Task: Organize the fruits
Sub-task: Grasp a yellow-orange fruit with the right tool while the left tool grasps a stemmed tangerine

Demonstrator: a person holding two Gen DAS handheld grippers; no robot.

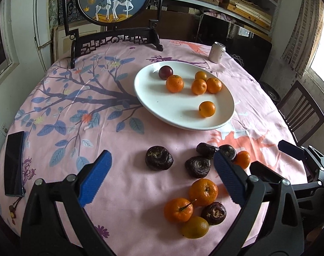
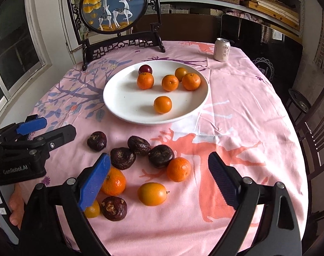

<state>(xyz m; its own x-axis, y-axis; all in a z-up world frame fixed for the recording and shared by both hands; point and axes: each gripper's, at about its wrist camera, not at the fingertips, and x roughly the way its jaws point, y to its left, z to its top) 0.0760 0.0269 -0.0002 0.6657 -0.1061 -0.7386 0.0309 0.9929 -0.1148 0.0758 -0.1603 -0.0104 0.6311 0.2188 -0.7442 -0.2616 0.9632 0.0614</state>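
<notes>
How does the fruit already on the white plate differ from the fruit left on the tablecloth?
The fruit on the white plate is nearly all orange: five orange citrus plus one smooth red-purple fruit. The fruit on the tablecloth mixes orange citrus with five dark, wrinkled brown ones, such as. The plate group lies spread out; the tablecloth group clusters close together near the open right gripper. Both include mandarins.

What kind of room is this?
Probably a dining room at home: a table with a floral cloth, wooden chairs beside it, and a deer screen.
</notes>
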